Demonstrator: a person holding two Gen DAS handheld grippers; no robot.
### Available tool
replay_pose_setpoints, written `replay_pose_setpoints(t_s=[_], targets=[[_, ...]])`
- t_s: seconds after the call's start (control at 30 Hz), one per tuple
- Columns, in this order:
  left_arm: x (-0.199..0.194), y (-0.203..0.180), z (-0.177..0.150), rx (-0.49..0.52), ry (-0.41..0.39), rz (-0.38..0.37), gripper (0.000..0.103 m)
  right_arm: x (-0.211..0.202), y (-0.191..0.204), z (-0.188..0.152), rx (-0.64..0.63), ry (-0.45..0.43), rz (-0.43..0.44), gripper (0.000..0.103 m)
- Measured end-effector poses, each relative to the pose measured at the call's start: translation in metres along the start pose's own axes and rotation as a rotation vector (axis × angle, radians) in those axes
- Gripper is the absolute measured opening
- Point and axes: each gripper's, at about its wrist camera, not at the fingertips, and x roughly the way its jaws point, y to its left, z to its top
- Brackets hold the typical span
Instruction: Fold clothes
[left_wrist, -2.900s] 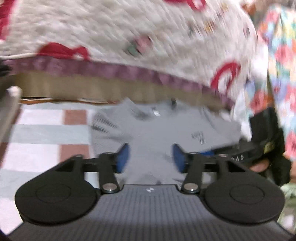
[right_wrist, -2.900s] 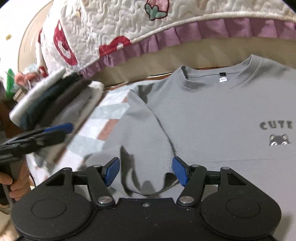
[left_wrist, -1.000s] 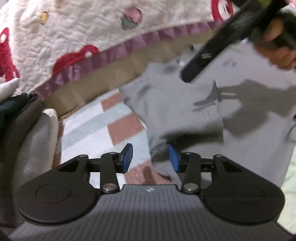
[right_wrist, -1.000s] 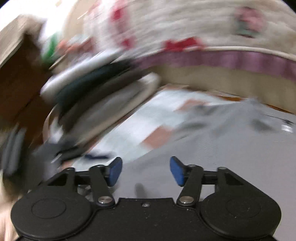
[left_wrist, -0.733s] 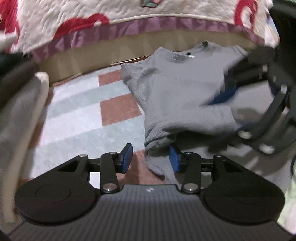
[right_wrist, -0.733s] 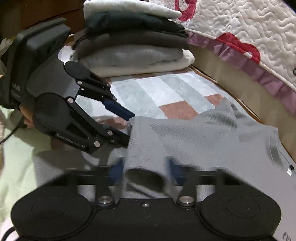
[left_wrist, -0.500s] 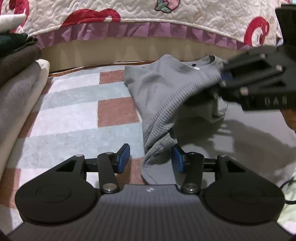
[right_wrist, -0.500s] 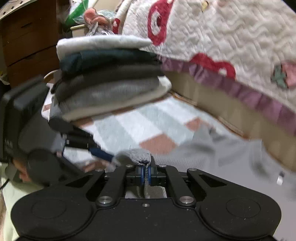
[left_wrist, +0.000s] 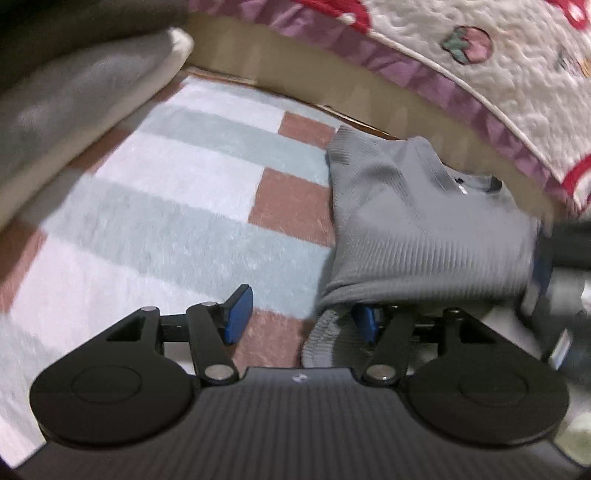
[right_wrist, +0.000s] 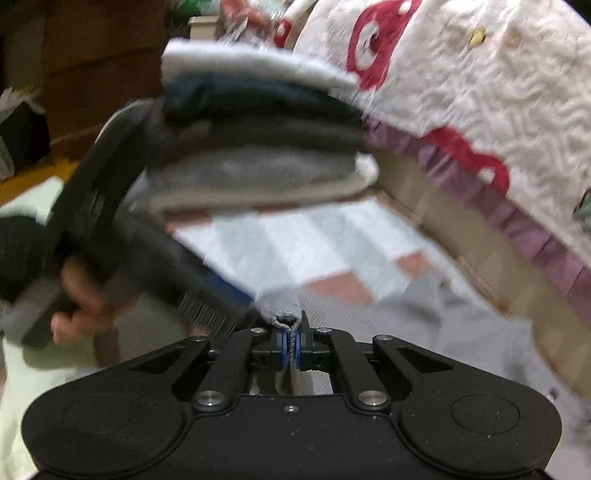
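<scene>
A grey knit sweater (left_wrist: 417, 221) lies on the rug at the right of the left wrist view, one sleeve lifted and drawn across its body. My right gripper (right_wrist: 291, 341) is shut on the sleeve's cuff (right_wrist: 282, 312); a thin fold of grey knit stands between its blue pads. It also shows as a black blur (left_wrist: 565, 258) at the right edge. My left gripper (left_wrist: 303, 317) is low by the sweater's edge, its jaws opening. A loose grey hem (left_wrist: 325, 332) sits by its right pad without being pressed. A hand (right_wrist: 85, 299) holds this gripper.
A stack of folded clothes (right_wrist: 258, 147) stands on the checkered rug (left_wrist: 177, 192), at the upper left in the left wrist view (left_wrist: 74, 92). A quilted bedspread with a purple frill (left_wrist: 480, 62) hangs along the far side. A dark wooden cabinet (right_wrist: 92, 55) is behind the stack.
My right gripper went from open to shut on the sleeve cuff and carried it up over the sweater. My left gripper's jaws widened and it rolled, staying at the sweater's edge.
</scene>
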Motion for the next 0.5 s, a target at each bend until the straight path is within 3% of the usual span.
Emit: replay_pose_setpoints(t_s=[0.2,0.33,0.37,0.43,0.5], targets=[[-0.023,-0.005,-0.008,0.205,0.062,0.101,0.058,0.012,0.016,-0.031,0.020,0.121,0.062,0.007],[-0.039,0.002,-0.013,0.259,0.059,0.194,0.058,-0.001,0.007,-0.046,0.080,0.138,0.102,0.010],[-0.045,0.005,-0.011,0.240,0.032,0.180,0.058,-0.007,-0.002,-0.050,0.124,0.129,0.122,0.010],[-0.057,0.010,-0.006,0.170,-0.041,0.100,0.058,-0.021,-0.023,-0.057,0.248,0.092,0.175,0.020],[-0.061,0.011,0.003,0.092,-0.098,-0.018,0.059,-0.034,-0.046,-0.063,0.392,0.022,0.198,0.050]])
